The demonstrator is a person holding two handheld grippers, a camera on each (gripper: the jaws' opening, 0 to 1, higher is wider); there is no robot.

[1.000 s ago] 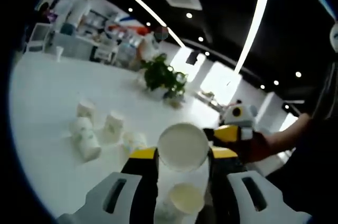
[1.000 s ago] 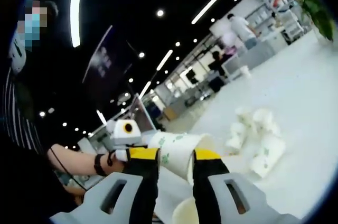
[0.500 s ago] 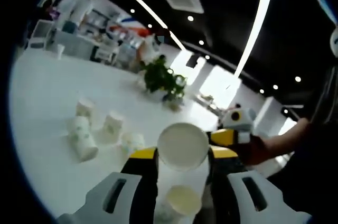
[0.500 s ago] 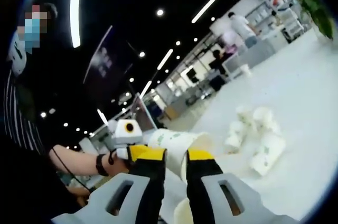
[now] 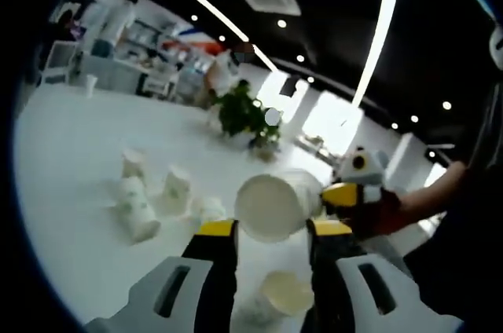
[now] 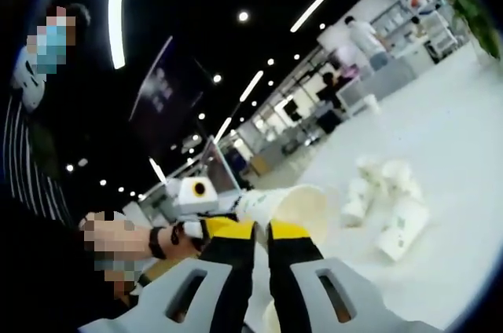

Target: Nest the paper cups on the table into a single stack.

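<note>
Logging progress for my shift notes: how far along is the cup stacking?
Early stage. No finished stack shows. In hand: a paper cup lies sideways between the left tongs, and the right tongs look closed on its rim. Left: several loose cups on the white table, some tipped over.

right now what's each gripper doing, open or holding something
Left gripper: shut on the paper cup.
Right gripper: fingers nearly together, pinching the same cup's rim.
</note>
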